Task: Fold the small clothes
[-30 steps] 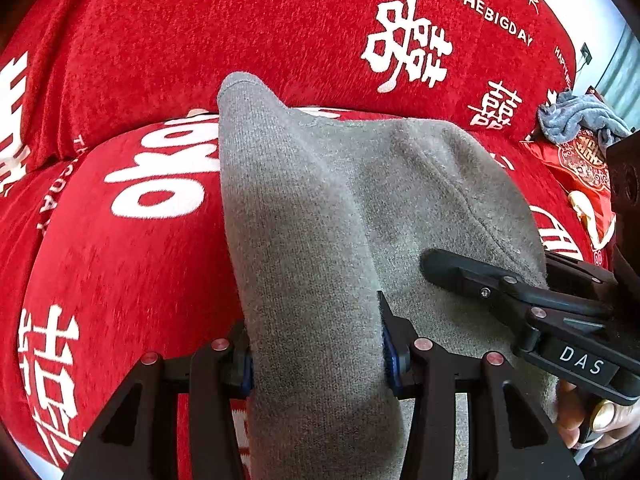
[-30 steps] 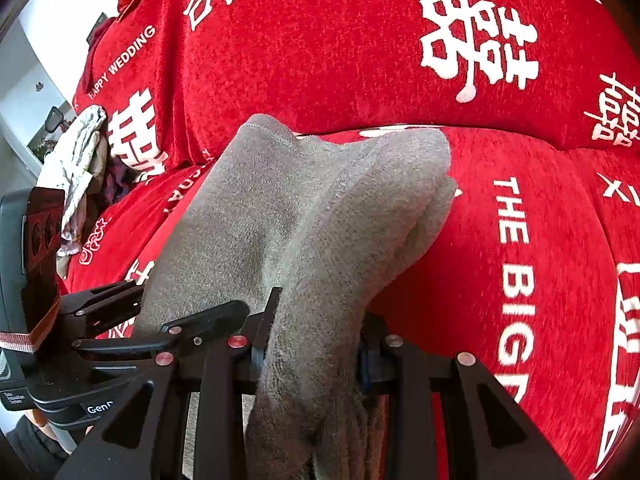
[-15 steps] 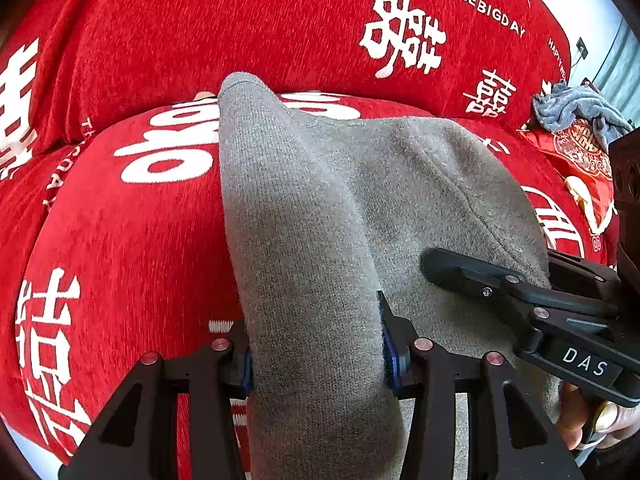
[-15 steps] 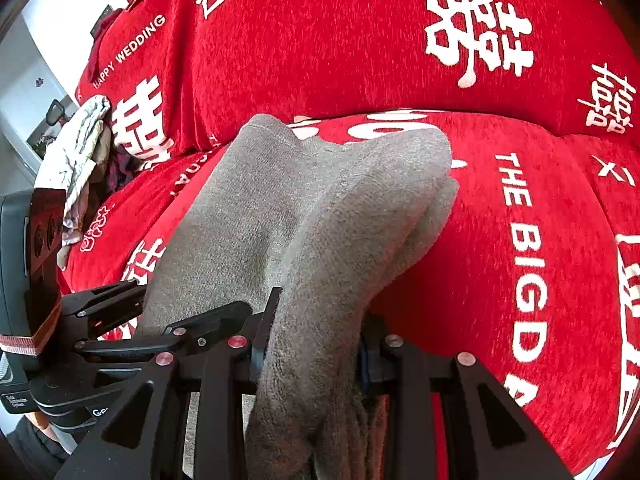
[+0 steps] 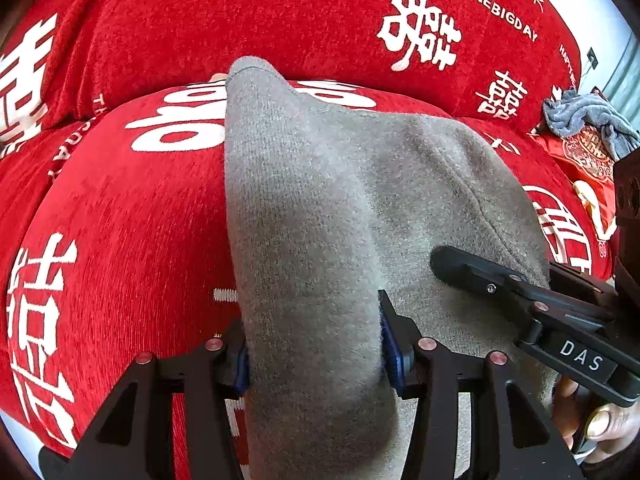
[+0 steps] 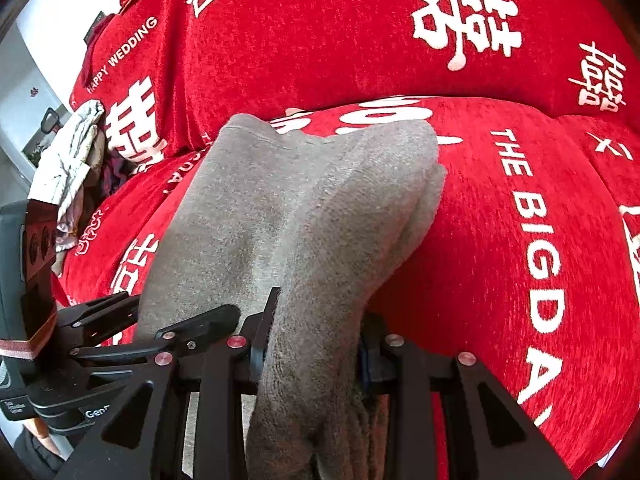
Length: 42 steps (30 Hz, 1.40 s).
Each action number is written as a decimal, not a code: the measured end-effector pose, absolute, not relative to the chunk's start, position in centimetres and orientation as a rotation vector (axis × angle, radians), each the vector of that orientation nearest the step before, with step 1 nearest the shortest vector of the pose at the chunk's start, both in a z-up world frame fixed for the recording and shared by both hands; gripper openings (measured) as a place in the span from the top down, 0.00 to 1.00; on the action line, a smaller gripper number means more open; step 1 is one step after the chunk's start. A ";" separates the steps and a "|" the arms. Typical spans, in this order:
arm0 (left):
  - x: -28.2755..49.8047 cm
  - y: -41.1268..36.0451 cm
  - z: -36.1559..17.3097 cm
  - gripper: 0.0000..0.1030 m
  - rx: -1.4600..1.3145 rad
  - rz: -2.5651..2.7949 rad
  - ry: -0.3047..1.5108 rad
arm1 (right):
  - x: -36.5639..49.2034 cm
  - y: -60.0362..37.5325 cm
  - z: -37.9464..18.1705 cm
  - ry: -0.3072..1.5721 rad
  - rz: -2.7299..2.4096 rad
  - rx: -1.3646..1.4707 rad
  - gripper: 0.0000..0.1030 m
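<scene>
Bare red sofa cover (image 5: 120,220) left of the grey garment (image 5: 312,208); right hand-held gripper (image 5: 472,272) crowds its other side.

both views are bright and evenly lit, colours saturated on the red cover (image 5: 120,220). daylight enters at the upper right of the left wrist view and the upper left of the right wrist view, where the background washes out to white. the grey cloth (image 5: 320,220) carries soft shading along its folds. fisheye bending curves the printed letters near the edges, and dark vignetting rounds the corners. focus is sharp at centre, softer at the rims.
</scene>
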<state>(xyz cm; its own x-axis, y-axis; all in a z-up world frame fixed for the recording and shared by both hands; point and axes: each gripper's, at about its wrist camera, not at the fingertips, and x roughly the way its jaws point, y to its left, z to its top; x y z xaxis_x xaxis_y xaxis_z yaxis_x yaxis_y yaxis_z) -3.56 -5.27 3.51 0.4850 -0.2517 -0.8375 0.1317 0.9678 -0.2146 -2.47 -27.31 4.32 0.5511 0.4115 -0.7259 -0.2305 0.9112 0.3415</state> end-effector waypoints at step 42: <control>-6.4 -3.8 6.0 0.21 0.021 0.001 0.920 | -6.4 -27.3 6.0 0.808 0.414 0.182 0.43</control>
